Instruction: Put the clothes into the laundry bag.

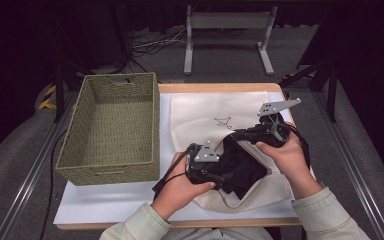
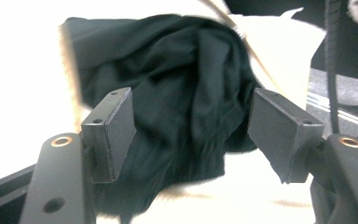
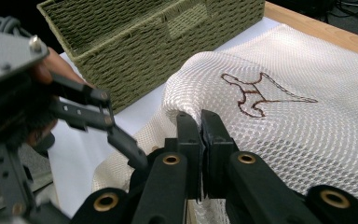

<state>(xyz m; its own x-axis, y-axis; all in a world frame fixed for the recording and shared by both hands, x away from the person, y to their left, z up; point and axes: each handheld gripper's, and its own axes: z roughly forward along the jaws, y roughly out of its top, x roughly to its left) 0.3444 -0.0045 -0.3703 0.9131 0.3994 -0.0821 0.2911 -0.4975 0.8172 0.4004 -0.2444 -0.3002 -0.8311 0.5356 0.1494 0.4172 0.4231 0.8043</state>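
The left hand-held gripper (image 2: 191,135) has its two black jaws apart. A black cloth (image 2: 177,93) lies between them, but the pads do not press on it. There is a gap on each side, so this hand-held gripper has let go. In the high view the left hand-held gripper (image 1: 211,167) sits right at the black cloth (image 1: 240,170), low on the counter (image 1: 220,88) and close to the person.

The black cloth is partly tucked into the mouth of a white mesh bag (image 1: 205,112). The bag lies flat on a white sheet (image 1: 105,200) that covers the counter. It has a small brown drawing stitched on it (image 3: 261,91).

The right hand-held gripper (image 3: 199,123) is squeezed tight. Its jaws pinch a fold of the white mesh bag (image 3: 284,116) at the edge of the opening. The mesh bulges up just over the jaw tips. In the high view the right hand-held gripper (image 1: 240,134) lifts that edge of the bag above the black cloth.

A green woven basket (image 1: 111,127) stands on the left side of the counter, just beside the bag.
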